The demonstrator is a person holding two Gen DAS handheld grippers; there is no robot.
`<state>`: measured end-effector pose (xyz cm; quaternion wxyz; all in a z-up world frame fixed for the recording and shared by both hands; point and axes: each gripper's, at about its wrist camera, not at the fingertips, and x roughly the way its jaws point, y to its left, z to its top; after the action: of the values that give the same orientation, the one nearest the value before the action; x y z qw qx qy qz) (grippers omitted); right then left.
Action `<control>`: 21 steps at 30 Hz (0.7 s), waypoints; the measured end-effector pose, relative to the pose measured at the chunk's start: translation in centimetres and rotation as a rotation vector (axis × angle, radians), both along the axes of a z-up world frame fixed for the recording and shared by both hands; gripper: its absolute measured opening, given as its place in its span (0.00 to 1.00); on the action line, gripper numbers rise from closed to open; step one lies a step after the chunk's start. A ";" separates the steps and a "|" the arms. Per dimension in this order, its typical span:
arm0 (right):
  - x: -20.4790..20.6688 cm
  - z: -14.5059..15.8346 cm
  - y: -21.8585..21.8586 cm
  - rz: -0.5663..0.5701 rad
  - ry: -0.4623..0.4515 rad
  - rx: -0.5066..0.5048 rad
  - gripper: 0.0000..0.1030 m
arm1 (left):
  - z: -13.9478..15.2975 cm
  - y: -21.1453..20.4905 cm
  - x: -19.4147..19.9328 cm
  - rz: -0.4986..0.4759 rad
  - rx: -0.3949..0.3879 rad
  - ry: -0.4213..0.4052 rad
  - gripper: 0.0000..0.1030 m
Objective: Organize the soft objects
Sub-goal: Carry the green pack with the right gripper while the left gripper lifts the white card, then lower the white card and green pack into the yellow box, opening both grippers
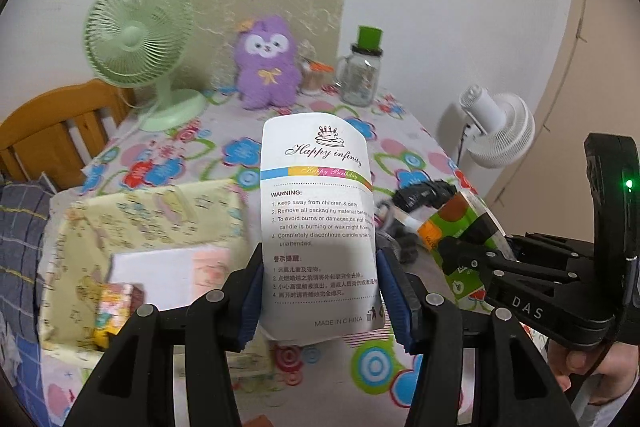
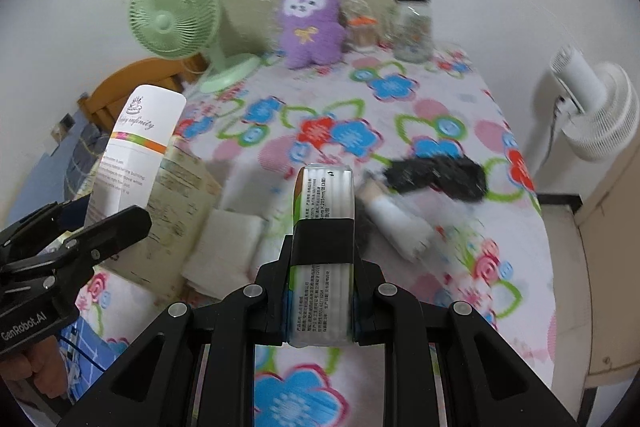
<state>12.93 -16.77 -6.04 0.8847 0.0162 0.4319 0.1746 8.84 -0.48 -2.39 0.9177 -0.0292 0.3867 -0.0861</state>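
My left gripper (image 1: 320,291) is shut on a white candle packet (image 1: 320,227) printed "Happy infinity", held upright above the table; the packet also shows in the right wrist view (image 2: 132,151). My right gripper (image 2: 322,263) is shut on a green and white tissue pack (image 2: 323,219), also seen in the left wrist view (image 1: 460,227). A yellow patterned fabric box (image 1: 148,227) stands at the left with a white item and a small colourful packet inside. A purple plush toy (image 1: 268,63) sits at the table's back. A black fuzzy item (image 2: 436,175) and a white roll (image 2: 396,223) lie on the flowered tablecloth.
A green desk fan (image 1: 140,39) stands at the back left, a glass jar with a green lid (image 1: 364,71) and a small orange-lidded jar (image 1: 316,75) at the back right. A white fan (image 2: 592,107) stands off the table's right edge. A wooden chair (image 1: 60,131) is at the left. Folded white cloths (image 2: 224,251) lie by the box.
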 end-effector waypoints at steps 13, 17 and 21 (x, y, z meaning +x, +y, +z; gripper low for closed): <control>1.4 2.5 9.6 0.172 -0.046 0.010 0.23 | 1.4 7.8 -1.8 0.156 -0.018 -0.036 0.54; 1.9 2.6 12.3 0.210 -0.043 0.016 0.23 | 1.3 9.9 -2.0 0.195 -0.026 -0.035 0.55; 2.4 2.3 14.6 0.245 -0.033 0.010 0.23 | 0.7 11.8 -2.1 0.234 -0.031 -0.021 0.55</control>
<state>15.38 -2.21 -3.78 0.8636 -0.0349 0.4154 0.2836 6.78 11.34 -1.71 0.9248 -0.0876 0.3698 0.0155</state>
